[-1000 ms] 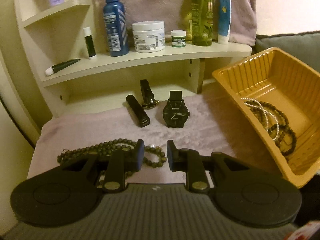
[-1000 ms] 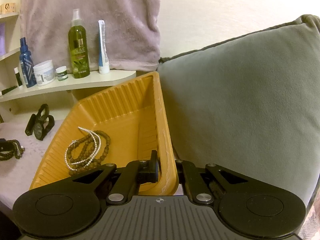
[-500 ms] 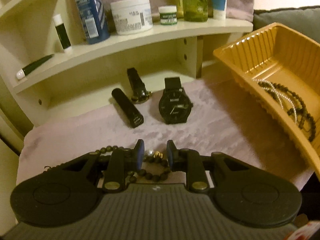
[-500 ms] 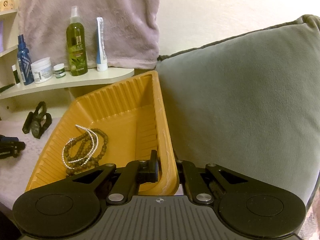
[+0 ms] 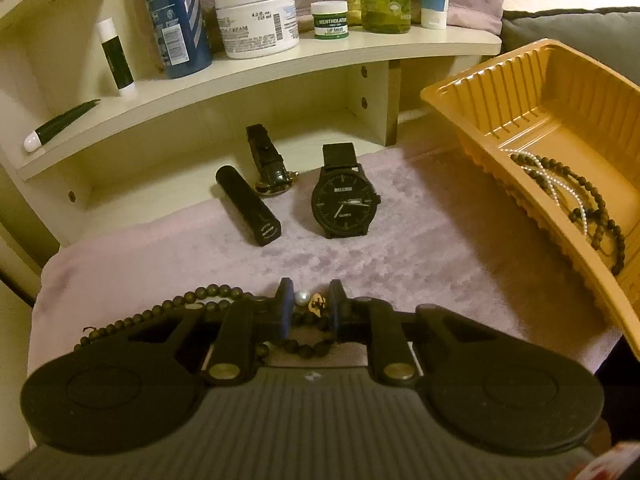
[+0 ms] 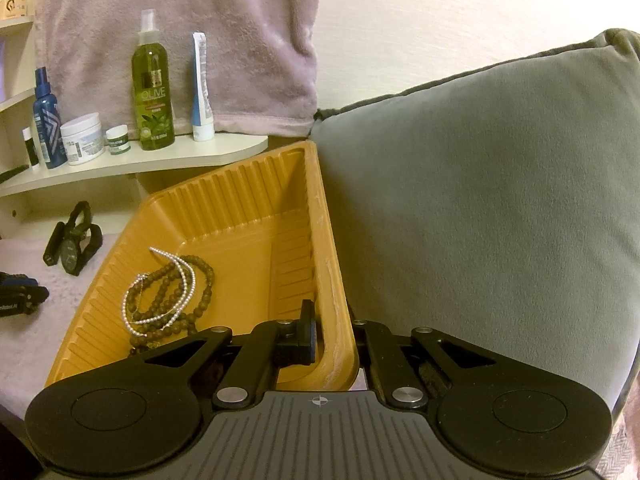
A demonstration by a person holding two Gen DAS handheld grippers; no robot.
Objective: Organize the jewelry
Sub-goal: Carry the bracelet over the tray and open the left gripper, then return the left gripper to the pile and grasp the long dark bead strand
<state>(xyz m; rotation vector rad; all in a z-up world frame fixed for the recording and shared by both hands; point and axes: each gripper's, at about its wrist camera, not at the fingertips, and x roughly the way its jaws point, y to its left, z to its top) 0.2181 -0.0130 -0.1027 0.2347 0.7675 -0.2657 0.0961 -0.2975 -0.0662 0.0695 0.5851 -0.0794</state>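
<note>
The left gripper point(image 5: 308, 308) is hovering low over the pink cloth point(image 5: 400, 256), its jaws narrowed and just now closing further around the dark bead necklace point(image 5: 208, 294). A white pearl and a gold charm of that necklace are sitting between the fingers point(image 5: 285, 304); whether the pads are actually pressing on the beads I cannot tell. The rest of the strand is trailing away to the left across the cloth, partly hidden under the gripper body.

The right gripper point(image 6: 332, 340) is clenched on the near rim of the orange tray point(image 6: 240, 196), one finger inside the wall and one outside, holding it tilted against the grey cushion point(image 6: 480, 200). Inside the tray, a brown bead bracelet point(image 6: 168, 292) and a fine pearl strand point(image 6: 180, 276) are lying tangled together.

A black watch point(image 5: 344, 204) is lying on the cloth beyond the left gripper
</note>
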